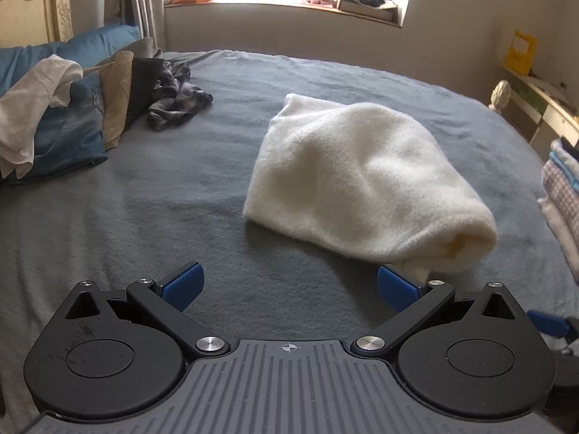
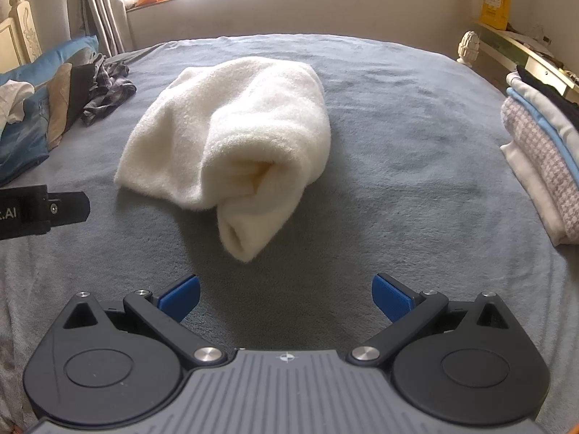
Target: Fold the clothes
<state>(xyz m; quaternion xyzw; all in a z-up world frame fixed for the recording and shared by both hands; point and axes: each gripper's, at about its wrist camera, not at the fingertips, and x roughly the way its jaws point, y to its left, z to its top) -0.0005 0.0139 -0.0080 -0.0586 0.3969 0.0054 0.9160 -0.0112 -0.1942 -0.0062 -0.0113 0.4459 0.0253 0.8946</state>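
A cream-white fleecy garment [image 2: 231, 137], loosely rolled into a lump, lies on a grey bedspread [image 2: 416, 166] just ahead of both tools. The right gripper [image 2: 286, 298] has its blue-padded jaws spread wide and empty, the garment's rolled end just beyond them. The left gripper [image 1: 288, 287] is likewise spread and empty; the garment sits ahead and to the right, its nearest corner beside the right-hand pad.

A fluffy cream-white garment [image 2: 231, 133] lies loosely bunched mid-bed in front of me, its rolled open end nearest.
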